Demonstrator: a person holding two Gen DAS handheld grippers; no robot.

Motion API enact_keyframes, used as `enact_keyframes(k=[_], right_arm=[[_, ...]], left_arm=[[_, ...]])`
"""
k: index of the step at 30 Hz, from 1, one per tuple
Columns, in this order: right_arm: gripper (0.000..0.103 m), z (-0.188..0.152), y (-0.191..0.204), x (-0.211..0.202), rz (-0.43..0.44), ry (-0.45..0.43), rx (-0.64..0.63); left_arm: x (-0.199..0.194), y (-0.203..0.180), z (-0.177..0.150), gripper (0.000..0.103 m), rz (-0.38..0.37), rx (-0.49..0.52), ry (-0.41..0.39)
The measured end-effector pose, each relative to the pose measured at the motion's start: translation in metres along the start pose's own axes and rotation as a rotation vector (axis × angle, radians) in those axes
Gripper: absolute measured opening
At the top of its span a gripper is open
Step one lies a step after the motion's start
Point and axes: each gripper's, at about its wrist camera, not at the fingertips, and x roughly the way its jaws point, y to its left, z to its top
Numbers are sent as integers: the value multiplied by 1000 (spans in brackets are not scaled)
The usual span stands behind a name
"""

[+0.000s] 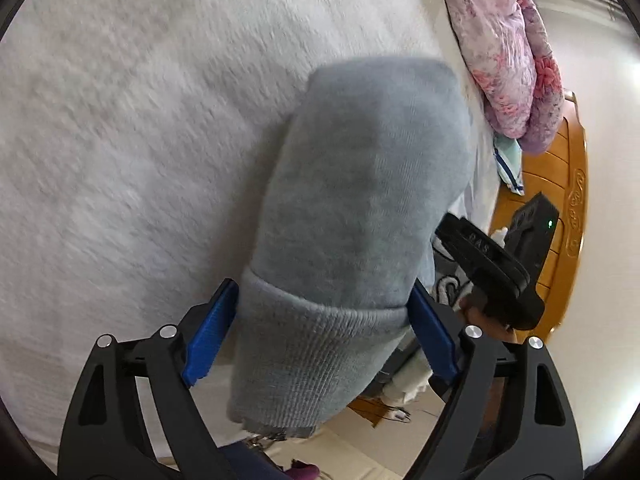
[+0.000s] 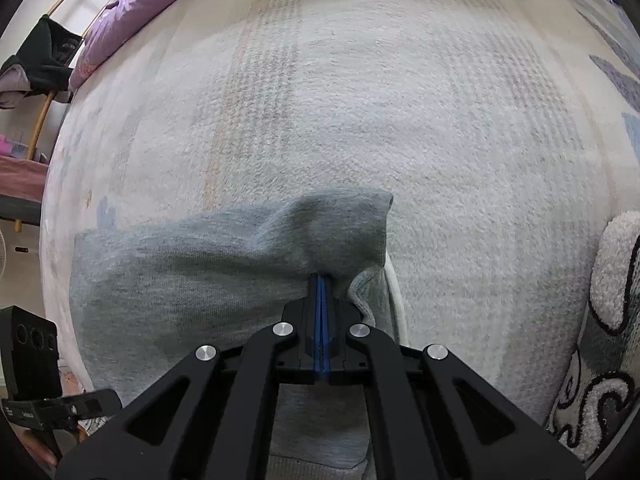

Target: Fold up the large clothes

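A grey sweatshirt (image 2: 200, 264) lies partly folded on a pale fleecy bed cover (image 2: 400, 120). In the left wrist view its sleeve with ribbed cuff (image 1: 316, 356) hangs between the wide-open blue pads of my left gripper (image 1: 320, 332); the pads do not press it. My right gripper (image 2: 321, 280) is shut on a fold of the grey sweatshirt near its upper right corner. The right gripper also shows in the left wrist view (image 1: 492, 268), black, to the right of the sleeve (image 1: 360, 184).
A pink and purple flowered quilt (image 1: 508, 48) lies at the far edge of the bed cover (image 1: 120, 140), by a wooden bed frame (image 1: 556, 208). A fluffy grey-white patterned cushion (image 2: 608, 320) sits at the right. A purple quilt (image 2: 132, 12) and dark clothes (image 2: 44, 60) are at upper left.
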Motion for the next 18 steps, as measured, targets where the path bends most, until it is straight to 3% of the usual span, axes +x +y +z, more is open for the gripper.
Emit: enact_keyframes(k=[4,6,8,10,12,14,17,18], right_arm=[[0,-4,-3,-2,13,-16,18],[0,-7,-3,-7,13,-28,29],[0,-11,-4,-16,17,-47,52],[6,-20,-6,-30,28,-76,89],[20,-37,-8,-46,57,-102,137],[51,-66,-10,-68,95,-155,222],[70,-114,-9,-89,159,-216,373],[71,-133,-11,-92,206,-232,460]], left_arm=[[28,4,0,89,-23,-38,16],[36,5,6,87,-18,-48,10],[36,-4,8,71,31,-9,-1],[31,-8,7,60,33,9,-6],[25,-11,5,53,24,5,-10],[22,-17,4,49,29,12,-10],[19,-30,6,47,13,15,1],[20,-37,8,47,7,9,2]])
